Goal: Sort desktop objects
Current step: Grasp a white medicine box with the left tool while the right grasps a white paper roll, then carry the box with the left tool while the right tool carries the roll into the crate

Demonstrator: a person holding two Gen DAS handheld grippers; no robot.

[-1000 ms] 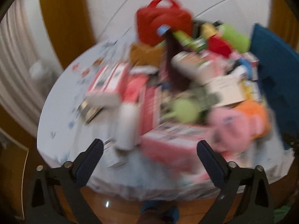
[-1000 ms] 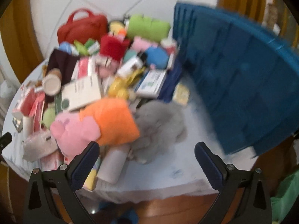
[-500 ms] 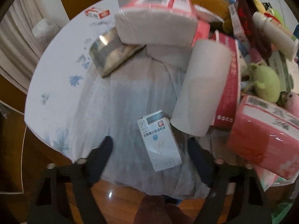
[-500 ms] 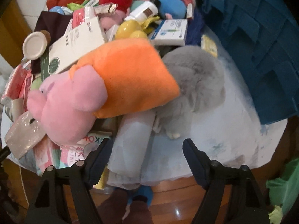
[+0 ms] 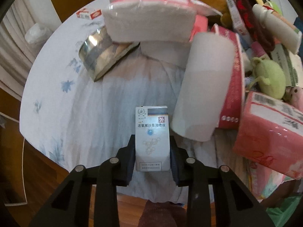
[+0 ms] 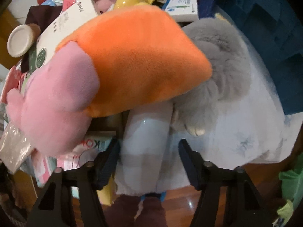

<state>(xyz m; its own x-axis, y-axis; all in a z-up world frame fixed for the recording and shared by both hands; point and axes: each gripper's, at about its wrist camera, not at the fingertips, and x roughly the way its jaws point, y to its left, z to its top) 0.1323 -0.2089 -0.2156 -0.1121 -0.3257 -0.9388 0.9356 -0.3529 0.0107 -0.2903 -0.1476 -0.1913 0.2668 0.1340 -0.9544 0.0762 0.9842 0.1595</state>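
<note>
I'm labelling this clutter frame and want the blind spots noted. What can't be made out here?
- Right wrist view: upper end of the white roll, hidden under the orange-and-pink plush.
- Left wrist view: fine print on the small white box, too small.
- Left wrist view: pink pack, label blurred.

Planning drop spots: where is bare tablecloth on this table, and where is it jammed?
Free: tablecloth left of the medicine box, below the silver tin. Also cloth between the grey plush and blue crate. Jammed: the pile around the orange plush and tissue packs.
</note>
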